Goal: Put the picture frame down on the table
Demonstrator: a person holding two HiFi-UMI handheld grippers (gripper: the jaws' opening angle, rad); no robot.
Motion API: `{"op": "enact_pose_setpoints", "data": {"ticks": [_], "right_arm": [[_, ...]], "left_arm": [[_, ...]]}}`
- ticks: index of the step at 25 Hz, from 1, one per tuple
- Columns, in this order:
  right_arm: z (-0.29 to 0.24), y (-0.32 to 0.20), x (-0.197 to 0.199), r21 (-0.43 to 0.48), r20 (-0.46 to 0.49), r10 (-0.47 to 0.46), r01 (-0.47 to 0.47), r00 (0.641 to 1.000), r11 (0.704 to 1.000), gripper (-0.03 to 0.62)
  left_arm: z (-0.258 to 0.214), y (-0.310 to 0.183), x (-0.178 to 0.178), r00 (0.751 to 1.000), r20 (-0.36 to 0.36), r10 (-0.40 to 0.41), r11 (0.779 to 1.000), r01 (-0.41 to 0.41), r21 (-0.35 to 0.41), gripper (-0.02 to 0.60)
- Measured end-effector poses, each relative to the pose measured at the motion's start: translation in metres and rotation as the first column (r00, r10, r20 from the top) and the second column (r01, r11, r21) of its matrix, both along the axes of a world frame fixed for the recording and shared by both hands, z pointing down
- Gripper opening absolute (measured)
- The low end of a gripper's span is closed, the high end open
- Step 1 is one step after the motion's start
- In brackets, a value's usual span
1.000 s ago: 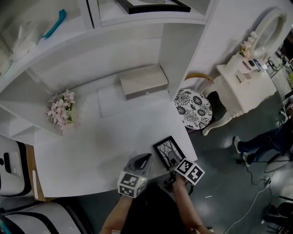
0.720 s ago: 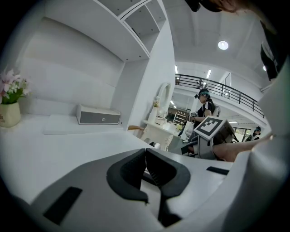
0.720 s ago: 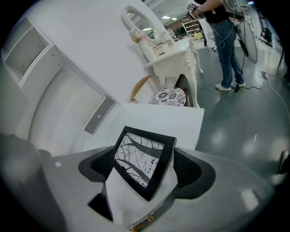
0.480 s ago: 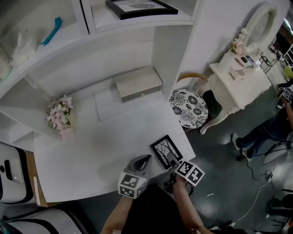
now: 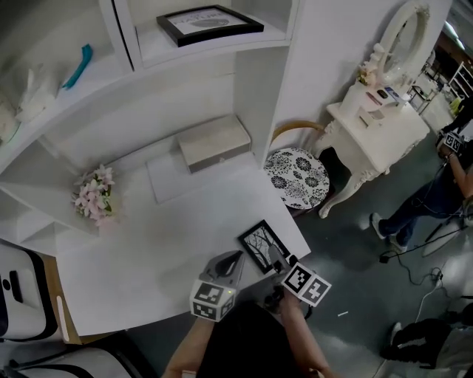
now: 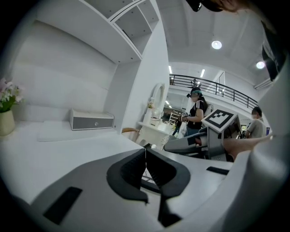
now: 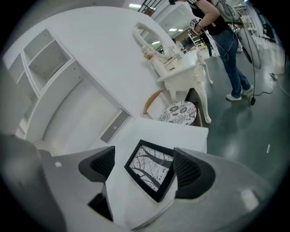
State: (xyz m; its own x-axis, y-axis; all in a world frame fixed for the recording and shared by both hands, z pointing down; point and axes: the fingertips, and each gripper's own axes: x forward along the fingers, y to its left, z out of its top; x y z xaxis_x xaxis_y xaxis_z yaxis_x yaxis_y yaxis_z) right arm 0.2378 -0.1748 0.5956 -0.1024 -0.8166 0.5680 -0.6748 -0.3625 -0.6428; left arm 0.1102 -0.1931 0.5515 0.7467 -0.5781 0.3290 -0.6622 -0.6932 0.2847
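Note:
The black picture frame [image 5: 261, 246] with a bare-tree print lies flat on the white table [image 5: 148, 251], near its front right corner. My right gripper [image 5: 281, 261] is open at the frame's near edge. In the right gripper view the frame [image 7: 151, 170] lies between the two spread jaws of that gripper [image 7: 144, 165], and neither pad presses it. My left gripper [image 5: 235, 257] is just left of the frame, low over the table, and is shut with nothing in it. The left gripper view shows the closed jaws of the left gripper [image 6: 145, 158] and the right gripper [image 6: 204, 140] beyond them.
A grey box [image 5: 213, 142] and a white mat [image 5: 174, 173] lie at the table's back. Pink flowers [image 5: 94, 193] stand at the left. A second framed picture [image 5: 209, 23] is on an upper shelf. A patterned chair [image 5: 297, 176], a white dressing table [image 5: 373, 111] and a person [image 5: 436, 192] are at the right.
The head view has shifted, so the shelves and furniture sit differently in the picture. The frame still lies flat in the same spot, and both grippers have barely moved.

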Motion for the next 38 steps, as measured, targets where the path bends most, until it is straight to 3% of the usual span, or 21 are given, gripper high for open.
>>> {"op": "enact_pose_setpoints", "data": {"ticks": [9, 15, 23, 28, 38], "right_arm": [[-0.076, -0.004, 0.018, 0.255, -0.106, 0.023, 0.005, 0.994, 0.967, 0.391], [-0.103, 0.002, 0.026, 0.332, -0.172, 0.04, 0.02, 0.984, 0.943, 0.384], [-0.111, 0.016, 0.031, 0.358, -0.266, 0.072, 0.029, 0.961, 0.933, 0.142], [-0.117, 0.022, 0.024, 0.383, -0.334, 0.046, 0.092, 0.941, 0.919, 0.005], [-0.108, 0.029, 0.007, 0.346, -0.395, -0.015, 0.164, 0.919, 0.924, 0.005]], "left_arm": [[-0.04, -0.009, 0.01, 1.0, -0.015, 0.023, 0.996, -0.022, 0.085, 0.012], [-0.064, -0.004, 0.025, 0.998, -0.031, 0.061, 0.99, -0.056, 0.131, 0.012], [-0.071, 0.003, 0.036, 0.994, -0.031, 0.106, 0.983, -0.1, 0.156, 0.012], [-0.071, 0.003, 0.036, 0.993, -0.019, 0.112, 0.981, -0.108, 0.159, 0.012], [-0.065, 0.002, 0.026, 0.995, -0.013, 0.1, 0.983, -0.096, 0.154, 0.012]]}}
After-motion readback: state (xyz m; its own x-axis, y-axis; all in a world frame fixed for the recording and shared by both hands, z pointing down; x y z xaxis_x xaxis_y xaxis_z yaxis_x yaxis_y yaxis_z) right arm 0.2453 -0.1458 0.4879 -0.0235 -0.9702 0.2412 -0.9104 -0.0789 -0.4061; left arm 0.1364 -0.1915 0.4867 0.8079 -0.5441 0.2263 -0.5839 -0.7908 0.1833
